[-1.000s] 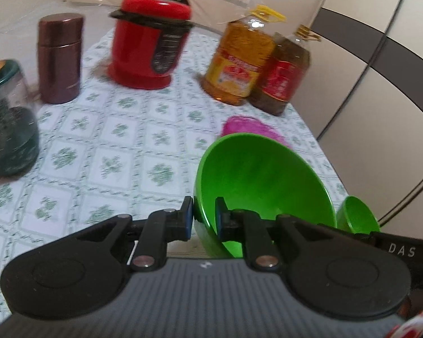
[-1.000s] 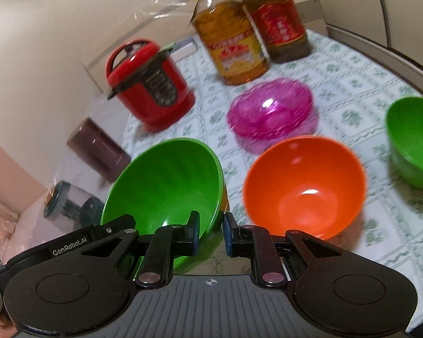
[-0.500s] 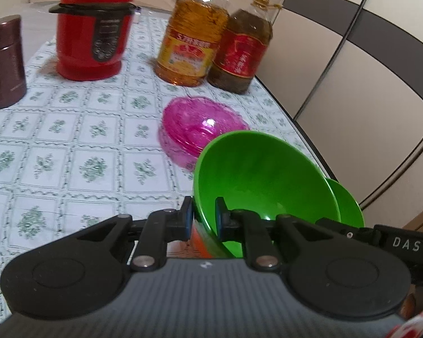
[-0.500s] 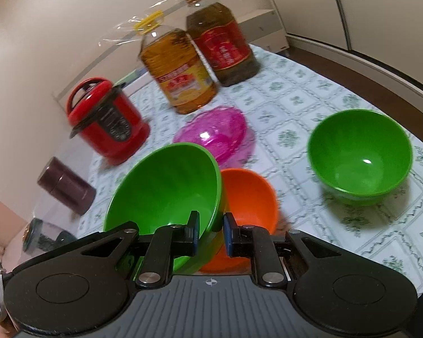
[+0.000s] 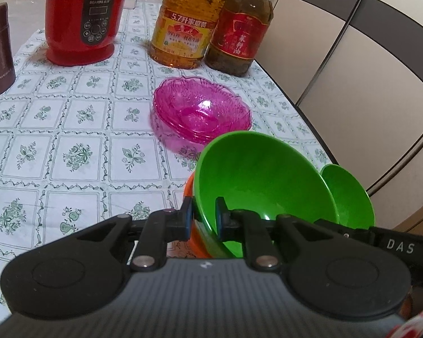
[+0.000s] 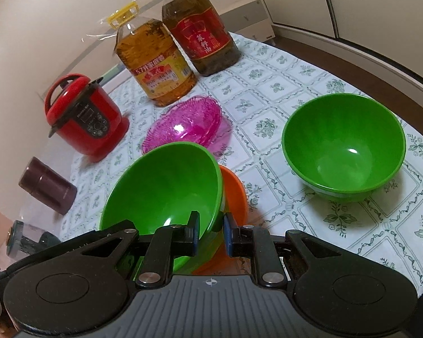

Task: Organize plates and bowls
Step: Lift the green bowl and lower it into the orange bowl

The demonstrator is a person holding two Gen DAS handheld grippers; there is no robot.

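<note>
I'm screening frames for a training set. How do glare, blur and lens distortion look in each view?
Left wrist view: sharp, one highlight in the pink dish, and the wall panels bow from the fisheye. Right wrist view: small highlights in the free green bowl, the brown canister slightly soft near the edge, and the table edge curves strongly.

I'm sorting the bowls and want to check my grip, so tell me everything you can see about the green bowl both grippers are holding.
The held green bowl is a round, smooth, glossy bowl, plastic by the look of it, and empty. It is tilted, its opening facing the cameras. The left gripper and right gripper each pinch its rim, one finger inside, one outside. It sits partly inside the orange bowl beneath it, on the patterned tablecloth.
</note>
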